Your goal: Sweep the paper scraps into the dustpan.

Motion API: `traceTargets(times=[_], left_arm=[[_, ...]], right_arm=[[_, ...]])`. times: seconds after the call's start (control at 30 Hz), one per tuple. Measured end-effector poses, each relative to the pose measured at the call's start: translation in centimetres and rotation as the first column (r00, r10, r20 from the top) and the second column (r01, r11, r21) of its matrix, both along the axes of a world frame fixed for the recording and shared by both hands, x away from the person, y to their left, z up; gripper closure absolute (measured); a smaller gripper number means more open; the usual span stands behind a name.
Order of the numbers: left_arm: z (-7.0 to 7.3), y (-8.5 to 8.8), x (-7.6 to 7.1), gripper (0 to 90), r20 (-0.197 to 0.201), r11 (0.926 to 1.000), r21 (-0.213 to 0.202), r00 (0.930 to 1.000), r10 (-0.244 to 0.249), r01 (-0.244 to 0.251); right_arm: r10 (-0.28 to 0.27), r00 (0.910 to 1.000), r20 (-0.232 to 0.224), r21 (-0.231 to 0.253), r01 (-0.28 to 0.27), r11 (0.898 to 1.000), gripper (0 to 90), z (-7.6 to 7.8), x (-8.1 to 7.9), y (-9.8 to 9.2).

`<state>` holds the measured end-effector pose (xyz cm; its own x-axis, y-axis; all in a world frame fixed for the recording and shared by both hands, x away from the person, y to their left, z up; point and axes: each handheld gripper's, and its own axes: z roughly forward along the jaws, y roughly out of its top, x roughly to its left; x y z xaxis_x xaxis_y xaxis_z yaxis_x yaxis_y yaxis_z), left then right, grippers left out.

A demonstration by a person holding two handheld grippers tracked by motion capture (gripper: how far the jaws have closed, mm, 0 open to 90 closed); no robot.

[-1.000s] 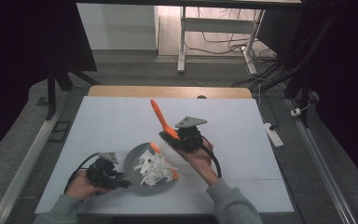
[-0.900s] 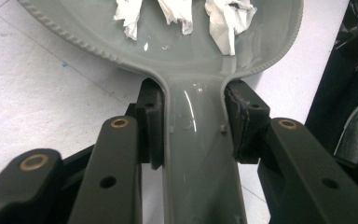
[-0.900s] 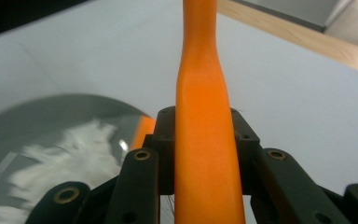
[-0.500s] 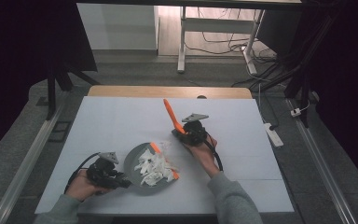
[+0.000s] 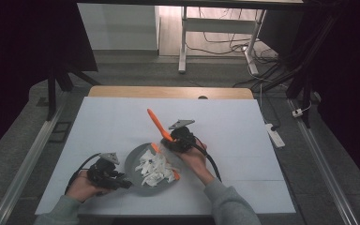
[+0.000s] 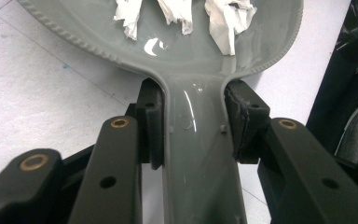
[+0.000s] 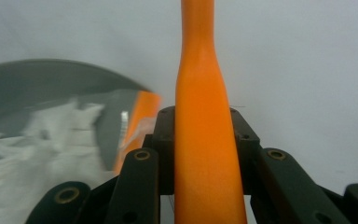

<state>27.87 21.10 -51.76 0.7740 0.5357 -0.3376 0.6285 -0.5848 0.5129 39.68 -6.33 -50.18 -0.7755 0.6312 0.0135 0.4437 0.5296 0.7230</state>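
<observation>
**Beside the pan, tongs clamped with a bare tip**

Just beyond the grey pan [image 5: 132, 161], the right gripper [image 5: 167, 139] grips the orange tongs [image 5: 158, 124] mid-shaft. They slant up and away over the table [image 5: 108, 122]. Their smooth plastic arms look pressed into one shaft, holding nothing. The left gripper [image 5: 122, 183] pinches the pan's glossy handle, likely steadying it, and torn paper scraps [image 5: 155, 168] lie inside.

Worktop [image 5: 225, 122]: pan [image 5: 135, 161] near front edge, left of centre. In pan: paper scraps [image 5: 155, 168], piled toward its right half. Pan handle [image 6: 196, 154] sticks out to the left, betw. jaws of left gripper [image 5: 122, 183], front-left of worktop. Right gripper [image 5: 168, 143] just behind pan's right rim, jaws around long tool [image 5: 158, 124]; tool's one end slants back over mid worktop, other end lies in pan among scraps. Power strip [image 5: 275, 135] off worktop's right edge.
</observation>
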Motion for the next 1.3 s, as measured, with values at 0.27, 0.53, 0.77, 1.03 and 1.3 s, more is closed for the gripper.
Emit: traceTargets(times=[0.27, 0.53, 0.77, 1.03, 1.3], left_arm=[[0.0, 0.1, 0.0, 61.6, -0.001, 1.0, 0.001, 1.0, -0.001, 0.001], [0.0, 0.1, 0.0, 61.5, 0.001, 1.0, -0.001, 1.0, 0.0, 0.0], [0.0, 0.0, 0.0, 61.6, -0.001, 1.0, 0.0, 1.0, 0.0, 0.0], [0.0, 0.0, -0.1, 61.5, -0.001, 1.0, -0.001, 1.0, 0.002, -0.002], [0.0, 0.0, -0.1, 61.5, 0.0, 1.0, 0.0, 1.0, 0.004, -0.004]], right_arm=[[0.059, 0.998, 0.021, -0.004, -0.059, 0.998, 70.4, 0.0, -2.7, 2.0], [0.138, 0.9899, 0.031, 0.065, -0.14, 0.988, 70.4, 1.6, -4.9, 2.9], [0.054, 0.9965, 0.063, 0.141, -0.063, 0.988, 70.4, 3.3, -4.1, 0.3], [-0.043, 0.9971, 0.063, 0.151, 0.033, 0.988, 70.4, 3.3, -3.6, -2.3], [-0.143, 0.9887, 0.046, 0.086, 0.138, 0.987, 70.4, 1.8, -3.0, -4.5]])
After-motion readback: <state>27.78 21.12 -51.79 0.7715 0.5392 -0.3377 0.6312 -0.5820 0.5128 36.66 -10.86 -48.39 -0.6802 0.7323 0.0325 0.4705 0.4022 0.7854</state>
